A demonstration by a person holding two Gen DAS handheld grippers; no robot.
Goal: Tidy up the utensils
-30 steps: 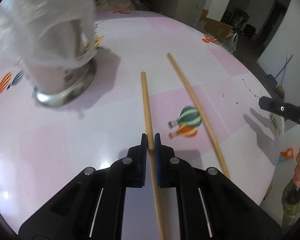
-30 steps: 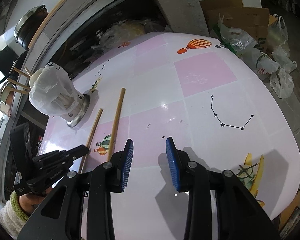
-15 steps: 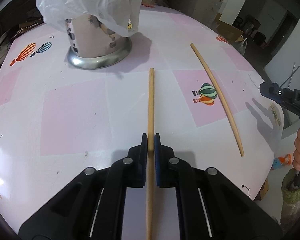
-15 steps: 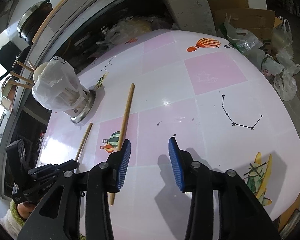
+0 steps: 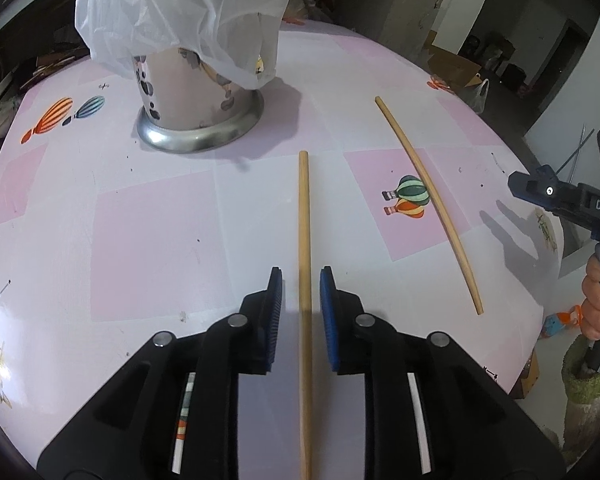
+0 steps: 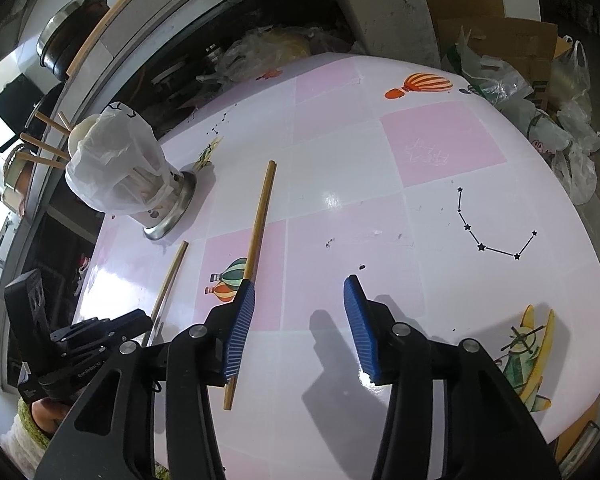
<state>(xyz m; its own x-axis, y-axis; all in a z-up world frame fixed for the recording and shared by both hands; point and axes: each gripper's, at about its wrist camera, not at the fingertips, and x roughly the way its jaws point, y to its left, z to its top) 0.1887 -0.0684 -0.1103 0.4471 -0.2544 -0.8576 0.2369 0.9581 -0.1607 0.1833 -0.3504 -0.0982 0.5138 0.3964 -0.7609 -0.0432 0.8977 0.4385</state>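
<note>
Two wooden chopsticks lie on the pink and white table. One chopstick [image 5: 303,216] runs between the fingers of my left gripper [image 5: 300,284], which is open around it with gaps on both sides. The second chopstick [image 5: 428,196] lies to its right; in the right wrist view this second chopstick [image 6: 258,220] passes under the left finger of my right gripper [image 6: 298,304], which is open and empty. The first chopstick [image 6: 170,280] shows there too, by the left gripper [image 6: 100,332]. A steel utensil holder [image 5: 198,96] under a white plastic bag [image 5: 188,12] stands at the far left.
The right gripper and the hand holding it [image 5: 572,208] show at the table's right edge. Plastic bags and cardboard boxes [image 6: 512,64] lie on the floor beyond the table. A cluttered shelf [image 6: 252,56] and pots [image 6: 72,36] stand behind it.
My left gripper has opened and let go of the chopstick, which now lies on the table between its fingers. The right gripper has edged closer to the second chopstick.
</note>
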